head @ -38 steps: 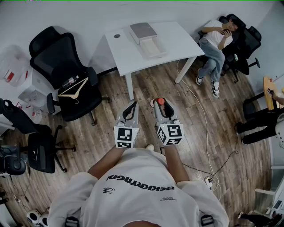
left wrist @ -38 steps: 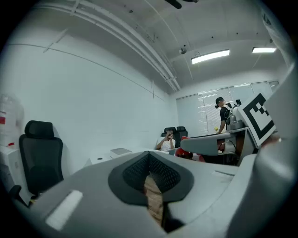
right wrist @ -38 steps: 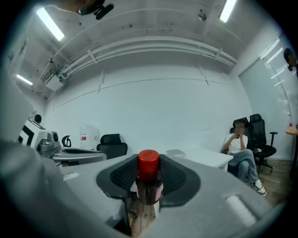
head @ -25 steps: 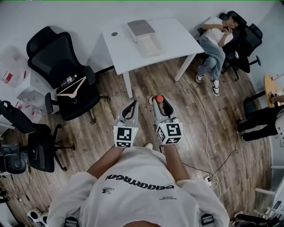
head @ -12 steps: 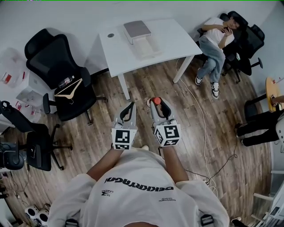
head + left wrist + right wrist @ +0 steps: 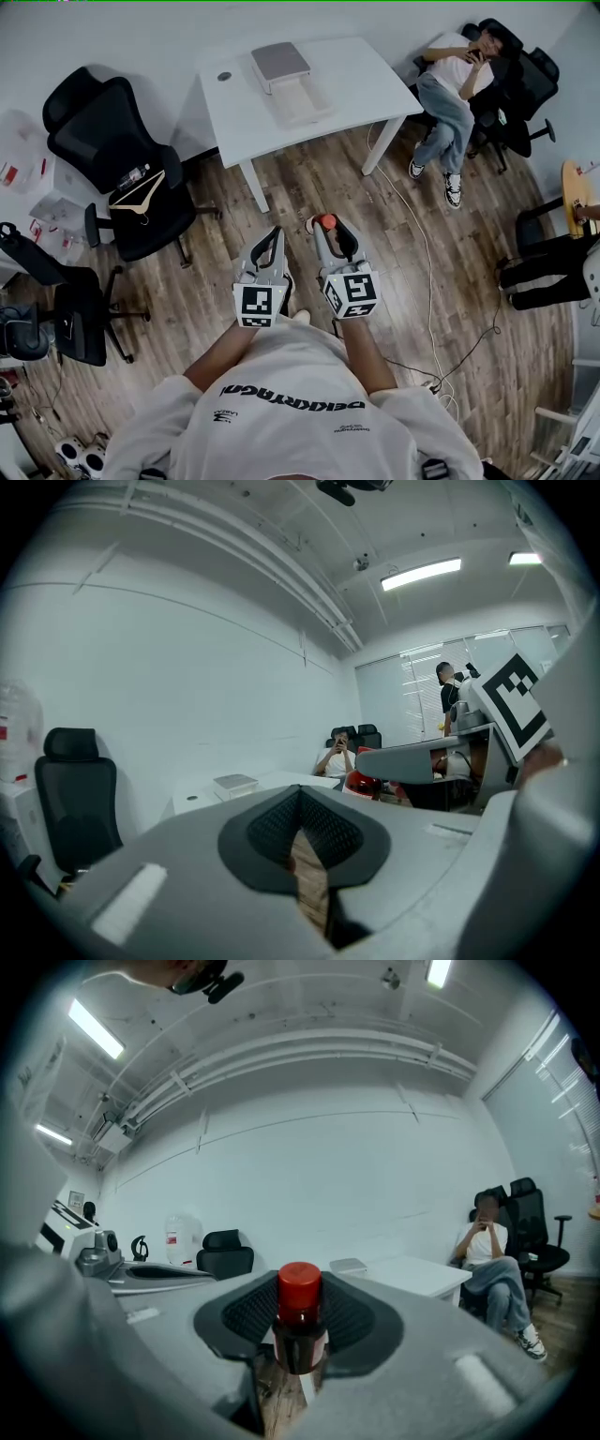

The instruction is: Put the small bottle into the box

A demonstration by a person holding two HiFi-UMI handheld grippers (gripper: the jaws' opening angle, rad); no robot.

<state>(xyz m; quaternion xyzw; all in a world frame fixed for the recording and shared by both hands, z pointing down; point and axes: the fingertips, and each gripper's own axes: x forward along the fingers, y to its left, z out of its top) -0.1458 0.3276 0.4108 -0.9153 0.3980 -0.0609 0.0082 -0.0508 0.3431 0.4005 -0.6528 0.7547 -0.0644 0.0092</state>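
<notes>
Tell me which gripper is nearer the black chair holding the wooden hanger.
Left. In the head view the left gripper hovers over the floor right of the chair; the right gripper, gripping the small bottle, sits farther right.

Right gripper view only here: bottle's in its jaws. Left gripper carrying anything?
Observer: No. The left gripper is shut on nothing; only floor shows past its jaws.
Operator: Anything lying between us and the table?
Observer: A cable trails over the floor, right of the grippers, starting near a leg of the table.
Operator: Box open?
Observer: It looks so from the head view: the box shows a white open top, with a grey lid behind it.
</notes>
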